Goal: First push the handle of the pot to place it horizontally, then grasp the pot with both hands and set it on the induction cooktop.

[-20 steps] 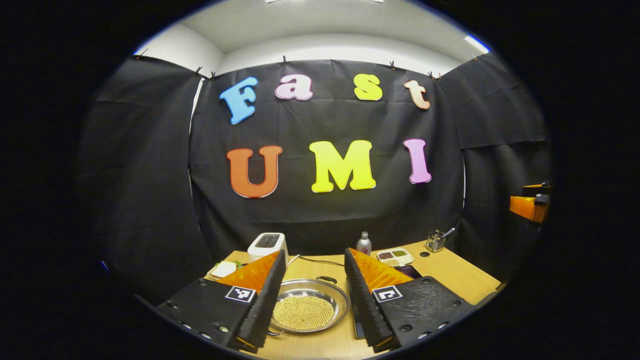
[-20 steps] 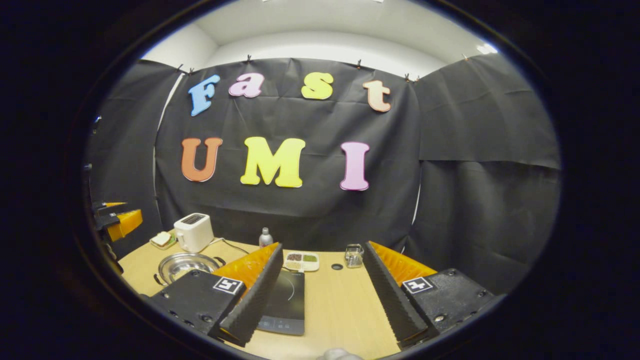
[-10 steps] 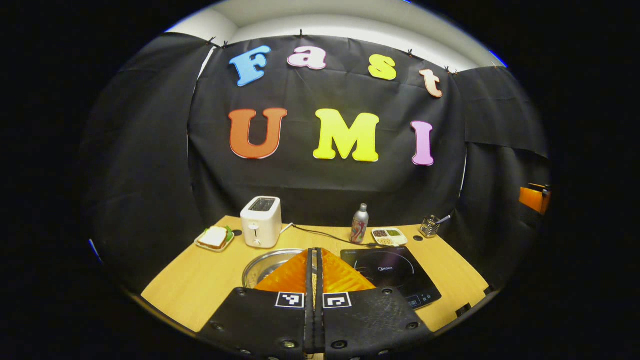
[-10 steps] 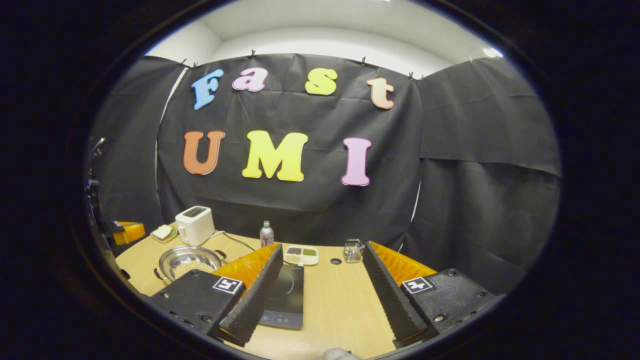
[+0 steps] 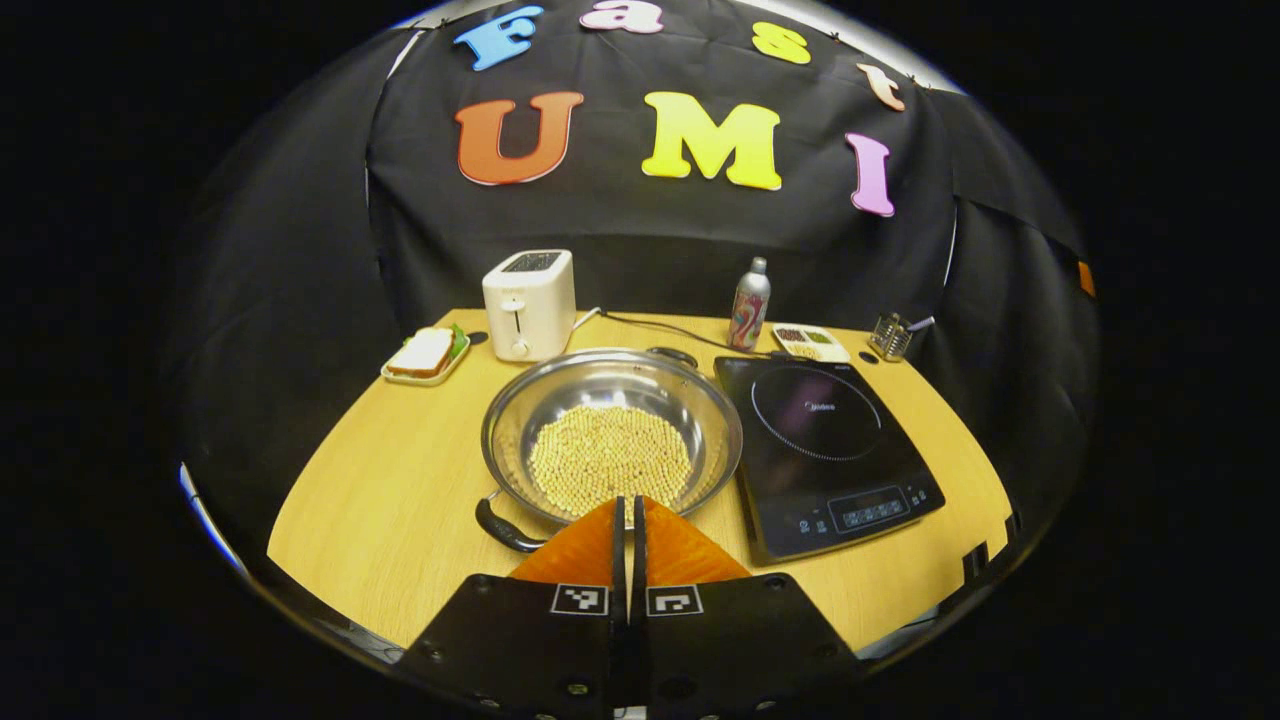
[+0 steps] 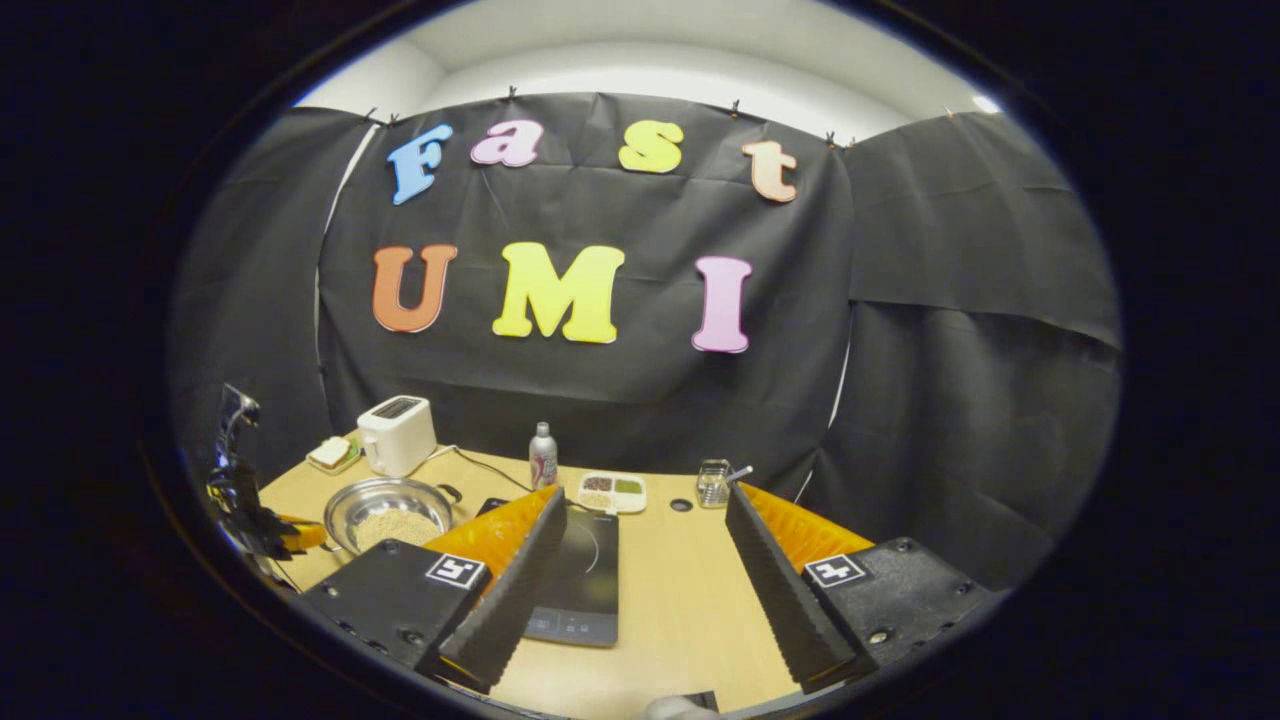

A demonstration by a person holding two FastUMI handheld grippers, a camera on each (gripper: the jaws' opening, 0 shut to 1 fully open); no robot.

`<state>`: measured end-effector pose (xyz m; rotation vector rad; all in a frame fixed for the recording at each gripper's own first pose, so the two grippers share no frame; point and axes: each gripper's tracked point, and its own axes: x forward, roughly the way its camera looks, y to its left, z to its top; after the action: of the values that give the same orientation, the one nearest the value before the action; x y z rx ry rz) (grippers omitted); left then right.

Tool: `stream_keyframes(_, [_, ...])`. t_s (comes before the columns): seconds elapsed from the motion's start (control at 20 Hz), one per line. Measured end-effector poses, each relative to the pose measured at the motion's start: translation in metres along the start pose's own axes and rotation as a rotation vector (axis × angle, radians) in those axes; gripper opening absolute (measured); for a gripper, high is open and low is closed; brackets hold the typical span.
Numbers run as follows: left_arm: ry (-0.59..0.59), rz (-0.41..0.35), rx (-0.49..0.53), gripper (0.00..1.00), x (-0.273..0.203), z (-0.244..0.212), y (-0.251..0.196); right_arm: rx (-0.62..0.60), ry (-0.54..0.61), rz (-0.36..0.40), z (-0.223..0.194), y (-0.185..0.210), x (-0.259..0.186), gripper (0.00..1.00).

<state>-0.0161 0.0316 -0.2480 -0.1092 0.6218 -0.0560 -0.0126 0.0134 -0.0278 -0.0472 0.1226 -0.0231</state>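
A steel pot [image 5: 516, 420] holding pale beans stands mid-table, left of the black induction cooktop [image 5: 820, 440]. One black pot handle [image 5: 503, 525] points to the near left, the other handle [image 5: 672, 353] to the far side. My left gripper [image 5: 628, 505] is shut on nothing, its tips at the pot's near rim, just right of the near handle. In the right gripper view my right gripper [image 6: 643, 497] is open and hangs above the table, with the cooktop [image 6: 585, 580] behind its left finger. The pot [image 6: 372, 492] and the left gripper [image 6: 262, 527] lie far left there.
Along the back of the wooden table [image 5: 400, 500] stand a white toaster [image 5: 528, 303], a sandwich on a plate [image 5: 425, 355], a bottle [image 5: 749, 303], a small divided dish [image 5: 810, 343] and a utensil holder [image 5: 890, 337]. A cable runs behind the pot.
My left gripper has shut from open, then risen and tipped down, so the whole pot and cooktop now show. The right gripper has stayed open and barely shifted.
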Motion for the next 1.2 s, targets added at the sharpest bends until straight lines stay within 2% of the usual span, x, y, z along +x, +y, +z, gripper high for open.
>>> stream_keyframes(0.05, [0.030,0.001,0.006,0.00,0.007,-0.009,0.004,0.001,0.009,0.002,-0.005,0.003,0.001,1.00])
stream_keyframes(0.25, [0.134,0.013,0.018,0.00,0.029,-0.036,0.012,-0.013,0.032,0.005,-0.017,0.011,0.007,0.98])
stream_keyframes(0.65, [0.243,0.066,-0.008,0.00,0.055,-0.054,0.028,0.003,0.073,-0.002,-0.030,0.007,0.020,0.99])
stream_keyframes(0.7, [0.248,0.071,-0.008,0.10,0.056,-0.054,0.030,0.003,0.075,-0.008,-0.031,0.005,0.022,1.00])
stream_keyframes(0.75, [0.252,0.081,-0.006,0.00,0.058,-0.056,0.035,0.003,0.074,-0.014,-0.031,0.002,0.022,1.00])
stream_keyframes(0.8, [0.256,0.088,-0.007,0.10,0.061,-0.056,0.038,0.002,0.075,-0.019,-0.030,0.000,0.023,0.98])
stream_keyframes(0.85, [0.259,0.095,-0.009,0.00,0.063,-0.059,0.042,0.002,0.078,-0.022,-0.032,-0.002,0.024,0.98])
stream_keyframes(0.9, [0.268,0.094,-0.021,0.10,0.064,-0.061,0.042,0.001,0.082,-0.026,-0.033,-0.004,0.024,0.98])
stream_keyframes(0.95, [0.272,0.097,-0.025,0.00,0.064,-0.064,0.043,0.000,0.084,-0.028,-0.035,-0.005,0.024,0.98])
stream_keyframes(1.0, [0.278,0.103,-0.025,0.00,0.064,-0.066,0.045,-0.001,0.090,-0.030,-0.038,-0.006,0.025,0.98])
stream_keyframes(1.05, [0.275,0.110,-0.027,0.10,0.064,-0.066,0.047,0.001,0.094,-0.035,-0.039,-0.008,0.025,0.98])
stream_keyframes(1.1, [0.272,0.113,-0.028,0.00,0.064,-0.064,0.049,0.004,0.094,-0.036,-0.038,-0.009,0.025,1.00])
stream_keyframes(1.15, [0.269,0.121,-0.033,0.00,0.065,-0.064,0.051,0.008,0.096,-0.038,-0.038,-0.011,0.025,0.98])
stream_keyframes(1.2, [0.268,0.128,-0.037,0.10,0.065,-0.063,0.054,0.010,0.096,-0.038,-0.038,-0.012,0.025,0.99])
